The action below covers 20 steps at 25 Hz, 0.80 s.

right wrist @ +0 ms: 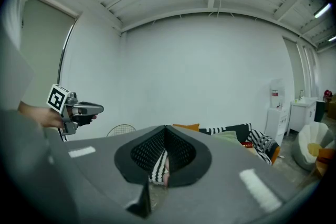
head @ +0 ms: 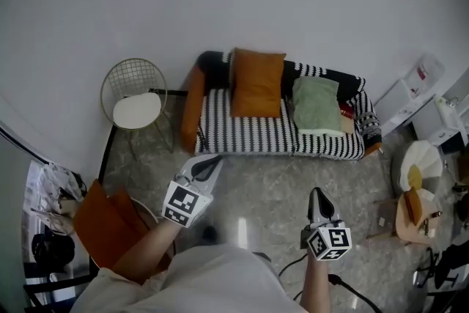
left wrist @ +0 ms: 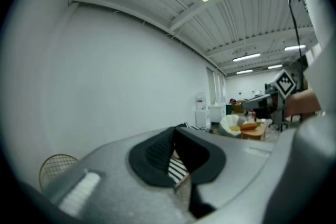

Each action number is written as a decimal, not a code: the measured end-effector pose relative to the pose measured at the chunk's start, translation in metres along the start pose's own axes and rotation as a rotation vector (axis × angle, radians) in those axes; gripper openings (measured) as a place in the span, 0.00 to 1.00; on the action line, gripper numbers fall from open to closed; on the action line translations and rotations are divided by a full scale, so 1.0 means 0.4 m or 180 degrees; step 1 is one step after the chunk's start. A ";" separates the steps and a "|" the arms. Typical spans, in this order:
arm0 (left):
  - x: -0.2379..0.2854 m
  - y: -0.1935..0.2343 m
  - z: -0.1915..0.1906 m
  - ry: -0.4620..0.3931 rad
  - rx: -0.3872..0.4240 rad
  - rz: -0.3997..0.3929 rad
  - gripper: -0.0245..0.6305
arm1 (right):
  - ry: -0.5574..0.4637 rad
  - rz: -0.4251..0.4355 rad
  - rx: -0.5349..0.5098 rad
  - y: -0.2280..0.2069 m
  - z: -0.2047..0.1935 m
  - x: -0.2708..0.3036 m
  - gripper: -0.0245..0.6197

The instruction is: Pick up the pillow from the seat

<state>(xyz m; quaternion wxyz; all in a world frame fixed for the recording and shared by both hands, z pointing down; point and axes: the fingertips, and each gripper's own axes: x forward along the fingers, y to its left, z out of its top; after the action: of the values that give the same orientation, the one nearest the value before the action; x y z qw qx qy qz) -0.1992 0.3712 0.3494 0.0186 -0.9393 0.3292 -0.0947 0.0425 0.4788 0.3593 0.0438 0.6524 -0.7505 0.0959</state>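
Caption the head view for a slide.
Left tool and right tool, shut, face striped sofa with orange pillow, green pillow.

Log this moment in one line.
left tongs: shut, empty | right tongs: shut, empty | orange pillow, green pillow: on sofa, untouched

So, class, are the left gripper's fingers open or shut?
Shut: the left gripper shows its fingers meeting at the tips, with nothing between them.

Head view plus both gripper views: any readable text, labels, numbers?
No legible words or numbers anywhere.
Left marker cube, right marker cube: square patterns only, no characters.
Red label on white unit: too small to read.
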 end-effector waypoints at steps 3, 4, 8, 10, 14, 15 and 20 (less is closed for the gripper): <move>0.002 0.060 -0.011 0.0009 -0.0022 0.0001 0.04 | 0.0003 0.0047 -0.0070 0.038 0.005 0.055 0.05; 0.004 0.078 -0.014 0.0013 -0.0030 0.0000 0.04 | 0.0007 0.0057 -0.0072 0.047 0.005 0.073 0.05; 0.012 0.137 -0.023 0.0032 -0.0040 -0.0011 0.04 | 0.0012 0.0055 -0.0040 0.072 0.006 0.129 0.05; 0.014 0.161 -0.028 0.0044 -0.0037 -0.0017 0.04 | 0.0017 0.0039 -0.0046 0.082 0.006 0.148 0.05; 0.025 0.194 -0.043 0.0073 -0.0058 -0.0009 0.04 | 0.0066 0.0029 -0.0075 0.092 0.000 0.178 0.05; 0.028 0.198 -0.047 0.0077 -0.0066 -0.0010 0.04 | 0.0081 0.0031 -0.0079 0.093 -0.003 0.183 0.05; 0.036 0.214 -0.065 0.0109 -0.0120 -0.0018 0.04 | 0.0085 0.0044 0.0007 0.094 -0.006 0.202 0.05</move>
<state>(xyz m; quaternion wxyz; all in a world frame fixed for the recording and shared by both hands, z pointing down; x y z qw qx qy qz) -0.2459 0.2959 0.3688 -0.0050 -0.9386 0.3286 -0.1047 -0.0065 0.4056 0.3738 0.0525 0.6459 -0.7542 0.1057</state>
